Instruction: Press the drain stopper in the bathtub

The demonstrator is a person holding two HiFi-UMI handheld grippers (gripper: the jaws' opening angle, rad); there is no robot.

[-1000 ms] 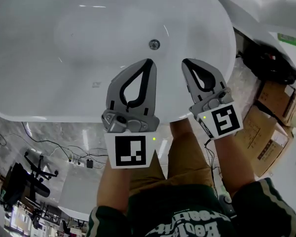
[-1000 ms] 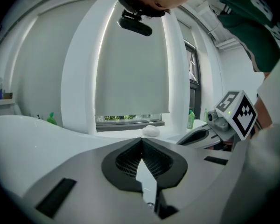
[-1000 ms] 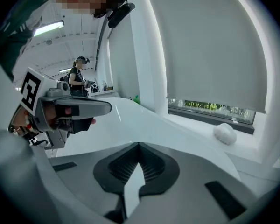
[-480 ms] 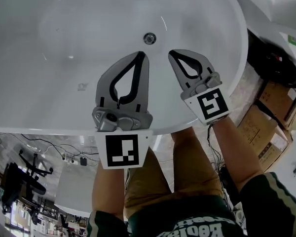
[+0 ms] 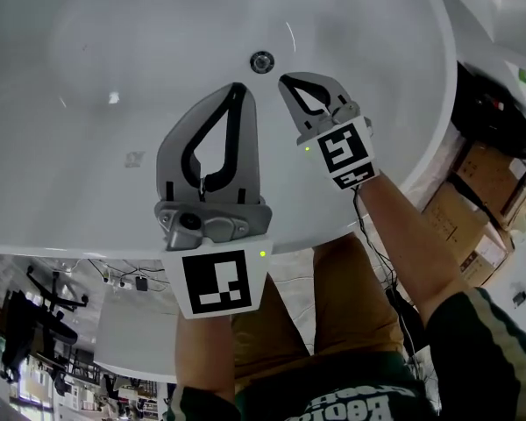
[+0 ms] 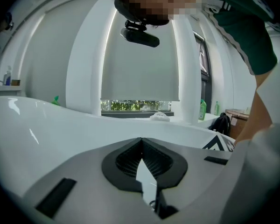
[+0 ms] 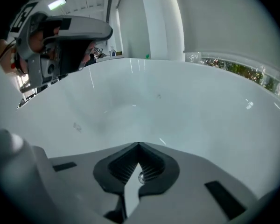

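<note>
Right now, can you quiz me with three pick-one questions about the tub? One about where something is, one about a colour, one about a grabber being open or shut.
1. Where is the drain stopper?
A. On the bathtub floor, just beyond the right gripper tips
B. Up on the tub's rim
C. Outside the tub

2. What colour is the bathtub?
A. Green
B. White
C. Black

3. How are the right gripper's jaws?
A. Wide apart
B. Clamped on the stopper
C. Shut, with nothing held

Answers:
1 A: the head view shows it on the floor, ahead of the tips.
2 B: the tub is shiny white all over.
3 C: the right gripper view shows the jaws meeting with nothing held.
</note>
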